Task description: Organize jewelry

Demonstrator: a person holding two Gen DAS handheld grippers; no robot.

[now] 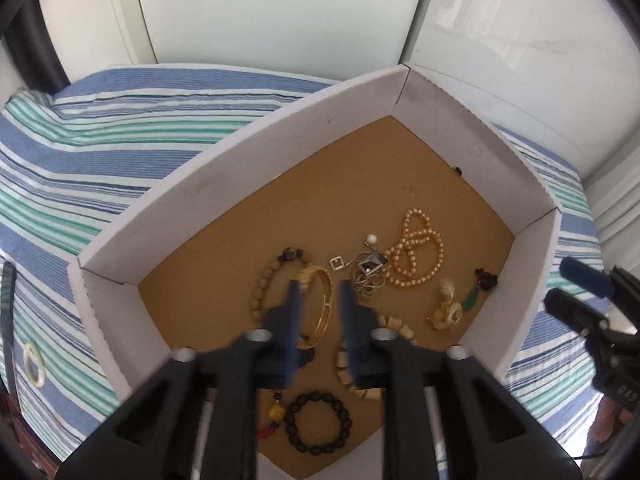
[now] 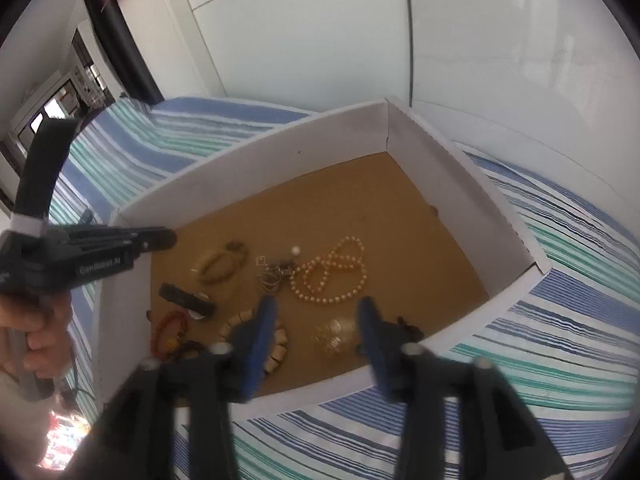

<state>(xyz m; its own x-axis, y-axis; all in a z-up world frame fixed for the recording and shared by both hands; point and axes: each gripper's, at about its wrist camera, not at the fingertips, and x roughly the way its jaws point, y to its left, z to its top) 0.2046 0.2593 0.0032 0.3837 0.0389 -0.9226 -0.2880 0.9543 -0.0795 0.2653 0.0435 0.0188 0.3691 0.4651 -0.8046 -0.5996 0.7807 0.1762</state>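
Note:
A white cardboard box (image 1: 248, 148) with a brown floor holds the jewelry. In it lie a gold bangle (image 1: 326, 304), a tan bead bracelet (image 1: 262, 284), a pearl necklace (image 1: 416, 258), a tangle of silver pieces (image 1: 370, 272), a dark bead bracelet (image 1: 318, 422) and a gold brooch (image 1: 446, 314). My left gripper (image 1: 320, 288) is open and empty, with its fingers on either side of the gold bangle, above it. My right gripper (image 2: 318, 306) is open and empty over the box's near wall (image 2: 304, 398), above the gold brooch (image 2: 336, 334). The pearl necklace (image 2: 332, 274) lies just beyond it.
The box sits on a blue, green and white striped cloth (image 1: 80, 152). A pale ring (image 1: 34, 362) lies on the cloth left of the box. White cabinet doors (image 1: 260, 12) stand behind. The right gripper shows at the right edge of the left wrist view (image 1: 588, 292).

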